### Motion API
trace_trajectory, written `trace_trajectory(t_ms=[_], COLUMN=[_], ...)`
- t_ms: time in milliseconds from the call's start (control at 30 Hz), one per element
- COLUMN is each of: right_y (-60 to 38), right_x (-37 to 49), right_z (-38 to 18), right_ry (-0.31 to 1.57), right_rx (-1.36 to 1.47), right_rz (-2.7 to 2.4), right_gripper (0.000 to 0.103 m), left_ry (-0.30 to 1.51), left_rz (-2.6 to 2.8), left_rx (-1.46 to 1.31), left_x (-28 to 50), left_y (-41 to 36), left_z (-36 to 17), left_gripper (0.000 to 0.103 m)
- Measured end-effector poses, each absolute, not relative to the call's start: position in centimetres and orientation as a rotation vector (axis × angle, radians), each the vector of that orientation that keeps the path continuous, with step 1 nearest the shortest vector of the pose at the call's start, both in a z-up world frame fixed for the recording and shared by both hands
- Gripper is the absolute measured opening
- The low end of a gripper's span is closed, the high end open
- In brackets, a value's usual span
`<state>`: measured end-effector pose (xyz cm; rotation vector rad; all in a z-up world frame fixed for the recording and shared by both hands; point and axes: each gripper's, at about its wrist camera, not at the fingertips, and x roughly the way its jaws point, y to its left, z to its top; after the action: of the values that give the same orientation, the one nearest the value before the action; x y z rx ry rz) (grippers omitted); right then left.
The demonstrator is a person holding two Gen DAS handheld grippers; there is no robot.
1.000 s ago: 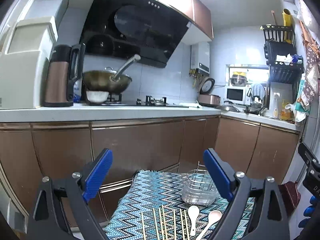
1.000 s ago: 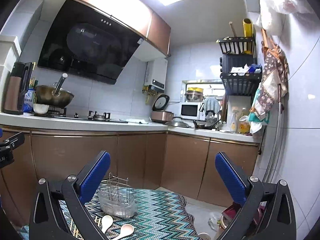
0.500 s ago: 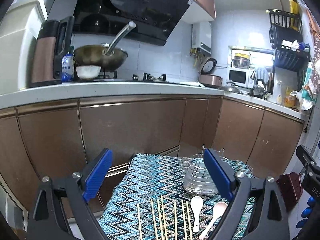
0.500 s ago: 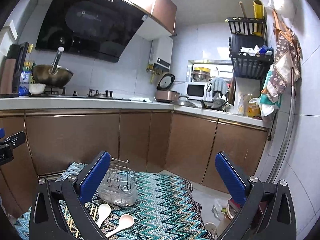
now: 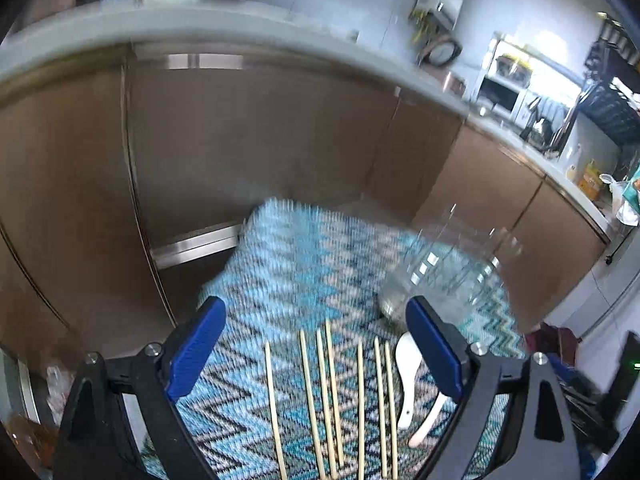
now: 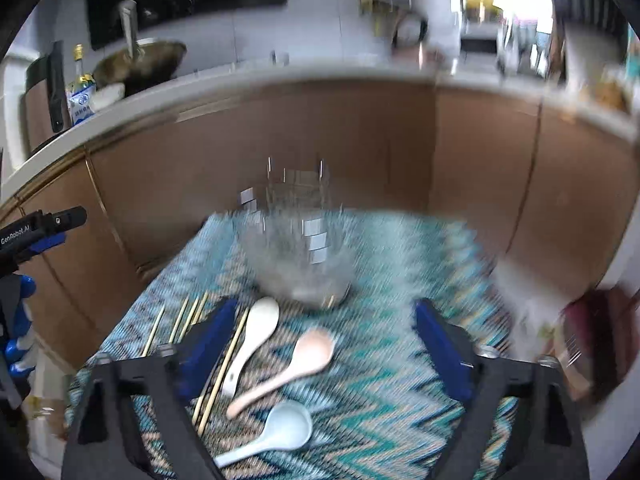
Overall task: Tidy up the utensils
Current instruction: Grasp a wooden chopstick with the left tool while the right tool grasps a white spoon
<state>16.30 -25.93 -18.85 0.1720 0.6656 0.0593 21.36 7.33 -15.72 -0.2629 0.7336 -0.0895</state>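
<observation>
Several wooden chopsticks [image 5: 332, 392] lie in a row on a zigzag-patterned cloth [image 5: 296, 272]. Three spoons lie beside them: white [image 6: 256, 332], pink [image 6: 296, 364] and light blue [image 6: 276, 432]. A clear holder with a wire rack [image 6: 300, 256] stands behind them, also showing in the left wrist view [image 5: 436, 280]. My left gripper [image 5: 316, 344] is open and empty above the chopsticks. My right gripper [image 6: 324, 348] is open and empty above the spoons. Both views are motion-blurred.
Brown kitchen cabinets [image 5: 248, 144] under a grey countertop [image 5: 200, 28] stand behind the cloth. A wok [image 6: 140, 60] and bottle [image 6: 82, 92] sit on the counter. A dark red object [image 6: 592, 332] is on the floor at right.
Both grippers have tilted down and moved closer to the cloth. The chopsticks and spoons now fill the lower view, and a third, light blue spoon has come into sight.
</observation>
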Motion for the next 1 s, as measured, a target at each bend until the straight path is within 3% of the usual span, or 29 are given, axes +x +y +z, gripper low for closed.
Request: trace_trajectory(t_ms=[67, 133, 400, 833, 1000], right_y=[-26.7, -27.1, -27.1, -27.8, -27.5], right_x=[17.8, 19.2, 23.0, 25.7, 26.6], right_z=[-21.0, -23.0, -27.2, -29.5, -30.1], right_ry=[0.74, 0.804, 0.936, 0.995, 1.007], right_rx=[0.226, 0.256, 0.276, 0.301, 0.3], right_rz=[0.097, 0.145, 0.218, 0.258, 0.285], right_gripper=[0.054, 0.048, 0.027, 0.024, 0.016], left_ry=[0.793, 0.873, 1.13, 1.289, 1.316], left_rz=[-0.106, -0.139, -0.221, -0.141, -0.13], left_rx=[-0.258, -0.256, -0.336, -0.327, -0.33], left_x=[22.5, 23.8, 29.0, 33.5, 34.2], left_y=[7.1, 6.7, 5.6, 6.1, 6.2], left_z=[-17.0, -18.6, -24.1, -28.8, -29.9], left_gripper=[0.085, 0.068, 0.03, 0.02, 0.016])
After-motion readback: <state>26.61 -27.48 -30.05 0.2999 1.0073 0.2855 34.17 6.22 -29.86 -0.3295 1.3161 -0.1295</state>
